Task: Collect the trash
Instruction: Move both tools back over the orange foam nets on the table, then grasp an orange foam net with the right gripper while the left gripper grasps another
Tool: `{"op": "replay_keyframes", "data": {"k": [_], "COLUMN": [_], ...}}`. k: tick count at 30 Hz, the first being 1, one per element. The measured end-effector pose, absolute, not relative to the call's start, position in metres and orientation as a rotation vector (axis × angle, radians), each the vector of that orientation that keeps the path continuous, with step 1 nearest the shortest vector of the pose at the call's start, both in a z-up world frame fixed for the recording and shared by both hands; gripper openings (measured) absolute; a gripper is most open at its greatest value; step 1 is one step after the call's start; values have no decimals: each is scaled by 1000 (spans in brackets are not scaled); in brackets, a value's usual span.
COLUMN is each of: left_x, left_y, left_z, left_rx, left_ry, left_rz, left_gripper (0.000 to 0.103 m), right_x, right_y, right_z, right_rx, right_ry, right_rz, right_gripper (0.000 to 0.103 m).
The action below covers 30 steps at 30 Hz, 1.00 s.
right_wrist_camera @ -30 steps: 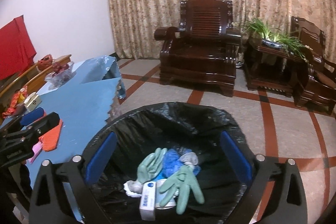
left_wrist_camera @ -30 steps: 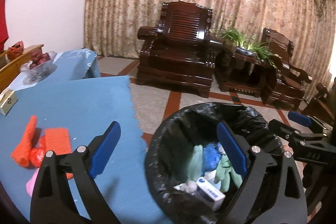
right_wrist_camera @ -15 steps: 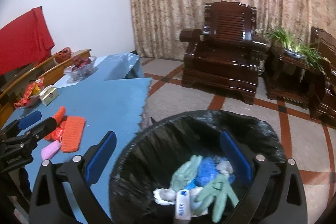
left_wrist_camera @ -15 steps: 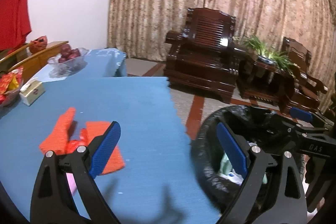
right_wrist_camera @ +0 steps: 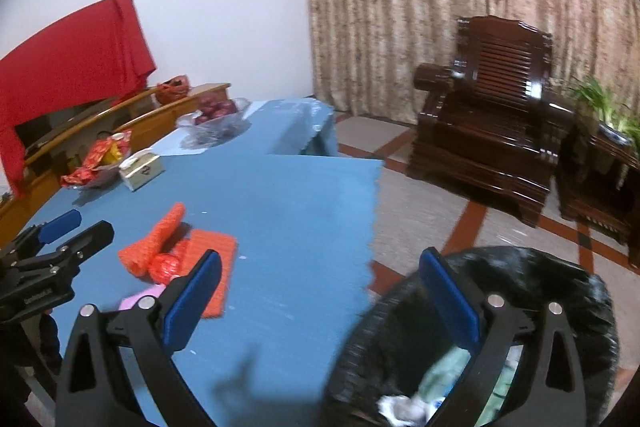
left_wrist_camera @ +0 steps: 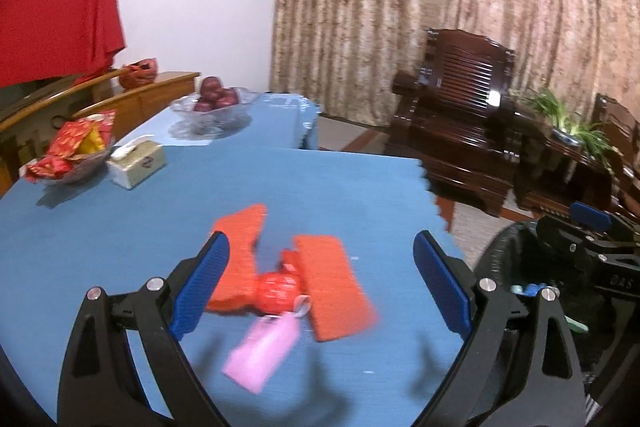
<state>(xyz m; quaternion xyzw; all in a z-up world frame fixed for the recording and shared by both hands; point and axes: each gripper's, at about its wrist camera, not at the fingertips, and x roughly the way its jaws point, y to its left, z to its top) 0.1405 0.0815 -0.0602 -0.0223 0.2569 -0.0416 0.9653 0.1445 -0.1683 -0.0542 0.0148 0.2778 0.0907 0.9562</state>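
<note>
Since a second ago you've swung your left gripper (left_wrist_camera: 320, 291) off the bin and over the table (left_wrist_camera: 120, 247); your right gripper (right_wrist_camera: 320, 301) followed, now straddling the table's right edge. Black-lined bin (right_wrist_camera: 560, 287) holds green gloves (right_wrist_camera: 444, 367) and white scraps. Orange mesh pieces (left_wrist_camera: 332, 287), red ball (left_wrist_camera: 276, 291), pink wrapper (left_wrist_camera: 264, 351) lie near the table's front edge, between the left jaws. Both grippers spread apart, empty.

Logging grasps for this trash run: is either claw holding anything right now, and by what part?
Nothing is held. The left claw is open above the orange and pink trash pile; the right claw is open and empty between the table and the bin.
</note>
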Motion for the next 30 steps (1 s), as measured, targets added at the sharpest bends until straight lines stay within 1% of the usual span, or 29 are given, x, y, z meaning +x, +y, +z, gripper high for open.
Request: {"op": "replay_keyframes", "data": {"k": [8,12,15,20,22,30], "left_x": [151,158,161,167,168,177], "left_y": [134,154,166,179,183,190], "left_z": [-72,-84,-96,-112,-118,-132], "left_rx": [-62,-59,-61,-68,-73,-77], "left_ry": [542,568,591,624,636,664], "left_rz": [1,30,44,61,66,67], "left_gripper": [90,90,90,90,90,90], "right_x": [171,179,186,199,200,206], "right_y": [-110,-88,-78,-61,-55,-45], "right_z": [-81,-101,-116,-143,-150,-167], "right_rx": [-2,-22,-19,-16,-23,-35], "right_ry": [601,634,667,738,750,797], "right_rz": [252,267,274,282,284,288], "right_gripper": [97,95,92,80,79,67]}}
